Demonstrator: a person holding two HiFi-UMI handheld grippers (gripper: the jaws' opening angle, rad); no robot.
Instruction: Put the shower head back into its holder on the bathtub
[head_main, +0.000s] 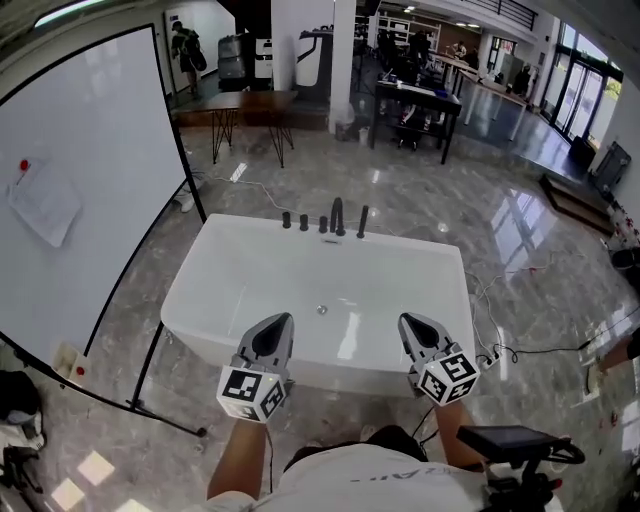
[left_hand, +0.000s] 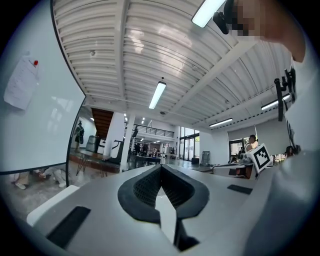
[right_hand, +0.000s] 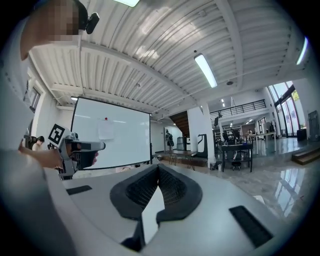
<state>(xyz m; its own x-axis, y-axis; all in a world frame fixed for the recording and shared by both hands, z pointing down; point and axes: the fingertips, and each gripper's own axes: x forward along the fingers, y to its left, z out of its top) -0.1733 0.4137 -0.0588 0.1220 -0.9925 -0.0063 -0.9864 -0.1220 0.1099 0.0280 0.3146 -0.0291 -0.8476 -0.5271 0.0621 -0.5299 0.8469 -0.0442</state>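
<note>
A white freestanding bathtub (head_main: 230, 330) stands in front of me in the head view. On its far rim is a row of black fittings (head_main: 337, 216): two low knobs, a taller spout and a slim upright rod (head_main: 362, 222). Which of these is the shower head I cannot tell at this size. My left gripper (head_main: 282, 320) and right gripper (head_main: 405, 320) are held level side by side over the tub's near rim, far from the fittings. Both are shut with nothing between the jaws, as the left gripper view (left_hand: 161, 167) and the right gripper view (right_hand: 159, 166) show.
A large whiteboard (head_main: 80, 200) on a black stand (head_main: 150, 380) runs along the tub's left side. Cables (head_main: 500, 352) lie on the marble floor right of the tub. A black device (head_main: 515, 440) is at my lower right. Tables and chairs (head_main: 415, 105) stand far behind.
</note>
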